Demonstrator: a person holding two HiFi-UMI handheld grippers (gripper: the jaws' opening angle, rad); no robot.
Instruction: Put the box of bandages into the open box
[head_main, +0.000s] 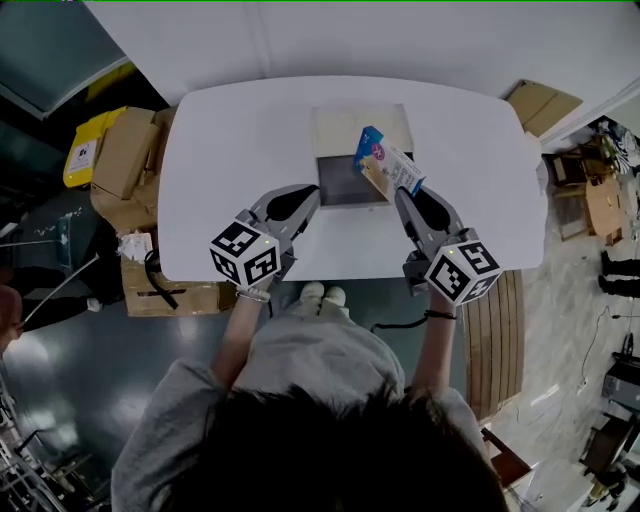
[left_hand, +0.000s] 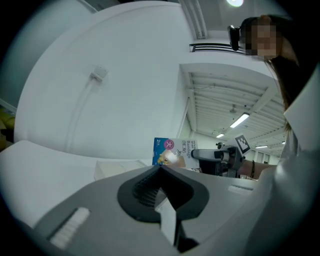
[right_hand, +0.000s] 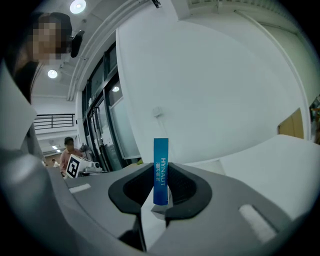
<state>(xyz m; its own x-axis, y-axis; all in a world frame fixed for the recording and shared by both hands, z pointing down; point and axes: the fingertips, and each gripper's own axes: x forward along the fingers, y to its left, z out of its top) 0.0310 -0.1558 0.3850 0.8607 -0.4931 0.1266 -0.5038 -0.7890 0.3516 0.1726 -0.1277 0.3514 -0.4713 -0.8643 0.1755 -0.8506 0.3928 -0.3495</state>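
R hand-held gripper (head_main: 402, 196) clamps bandage box (head_main: 386, 166), long axis fwd over open box (head_main: 338, 124); L hand-held gripper (head_main: 308, 196) closed

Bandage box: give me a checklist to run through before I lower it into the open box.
1. Grip: right gripper shut on the bandage box: ok.
2. Target: the open box stands open, the visible part of its inside bare: ok.
3. Bandage box centred over the opening: in the head view it overlaps only the right side: not ok.
4. Height above the opening: cannot tell.
5. Left gripper shut, empty, at the open box's left side, off the path: ok.
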